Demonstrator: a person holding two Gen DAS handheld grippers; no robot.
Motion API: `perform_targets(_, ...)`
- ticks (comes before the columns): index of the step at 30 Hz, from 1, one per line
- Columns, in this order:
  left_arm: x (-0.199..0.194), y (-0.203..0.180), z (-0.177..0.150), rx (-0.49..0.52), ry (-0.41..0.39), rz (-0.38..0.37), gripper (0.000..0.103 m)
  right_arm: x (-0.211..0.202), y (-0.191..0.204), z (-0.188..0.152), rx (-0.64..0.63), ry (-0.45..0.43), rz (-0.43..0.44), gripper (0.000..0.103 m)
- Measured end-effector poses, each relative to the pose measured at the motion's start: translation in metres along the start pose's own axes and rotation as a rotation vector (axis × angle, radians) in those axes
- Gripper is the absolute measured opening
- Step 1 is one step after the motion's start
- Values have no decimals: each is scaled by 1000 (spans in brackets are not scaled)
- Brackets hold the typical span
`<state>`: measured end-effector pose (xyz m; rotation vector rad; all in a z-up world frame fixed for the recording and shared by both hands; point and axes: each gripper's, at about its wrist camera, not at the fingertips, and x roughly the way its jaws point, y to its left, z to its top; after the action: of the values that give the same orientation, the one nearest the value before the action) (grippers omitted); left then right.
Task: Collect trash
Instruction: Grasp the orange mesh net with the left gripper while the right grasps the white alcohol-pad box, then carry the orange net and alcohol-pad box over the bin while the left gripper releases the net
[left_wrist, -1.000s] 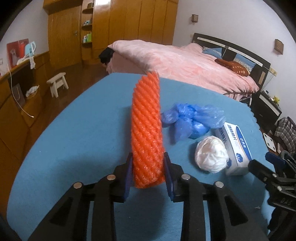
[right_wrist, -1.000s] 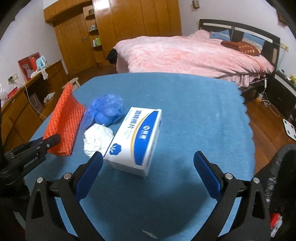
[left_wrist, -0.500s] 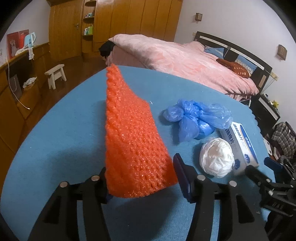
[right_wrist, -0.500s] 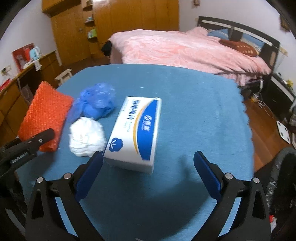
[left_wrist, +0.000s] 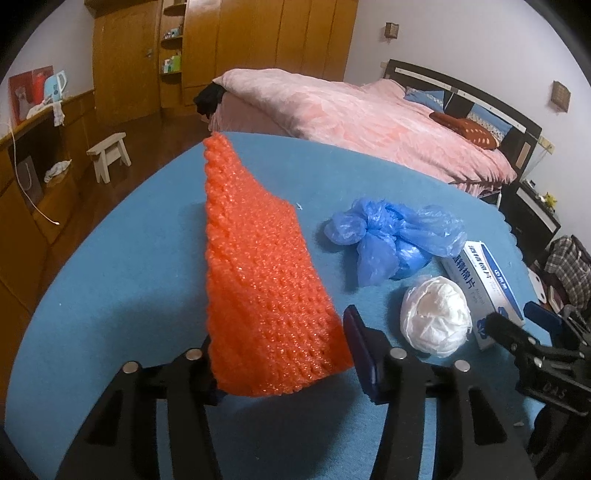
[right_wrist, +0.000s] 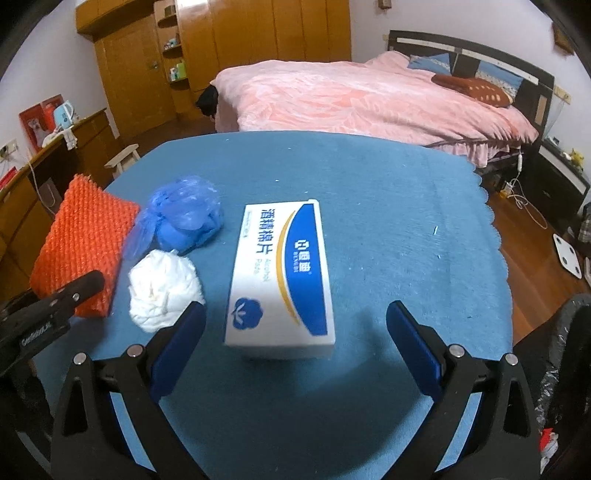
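Lying between parted left claw (left_wrist: 282, 354) jaws, just closing: orange foam net (left_wrist: 258, 280); right claw (right_wrist: 295, 332) spread before white box (right_wrist: 284, 273) beside net.

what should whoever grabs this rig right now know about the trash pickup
Left gripper: open; its jaws have just opened wider, then eased in slightly. The orange foam net lies between them, apparently not pinched.
Right gripper: open wide, holding nothing, with the white and blue box just ahead of it.
On the blue table: net, crumpled blue plastic bag, white paper wad, box.
Black bin bag: off the table's right edge.
Done: none of these four is collected.
Left: grip each and drop it in the bin bag.
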<state>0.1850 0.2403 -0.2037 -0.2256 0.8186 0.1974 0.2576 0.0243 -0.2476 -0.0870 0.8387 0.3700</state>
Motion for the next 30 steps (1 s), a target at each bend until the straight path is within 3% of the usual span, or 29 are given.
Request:
perform_targets(4, 3, -6, 2, 27, 6, 15, 47, 7, 0, 5, 0, 16, -4, 81)
perform_targets(9, 6, -14, 3, 60, 9, 30, 40, 17, 3, 7, -4, 42, 3, 74)
perform_targets(12, 7, -18, 4, 71, 11, 24, 31, 21, 7, 6, -17, 65, 22, 55)
perform_targets(18, 3, -22, 5, 83, 0, 9, 15, 13, 6, 3, -12, 53, 38, 55)
perform_targets(30, -45, -38, 3, 100, -69, -24, 14, -35, -2, 6, -13, -8, 56, 54)
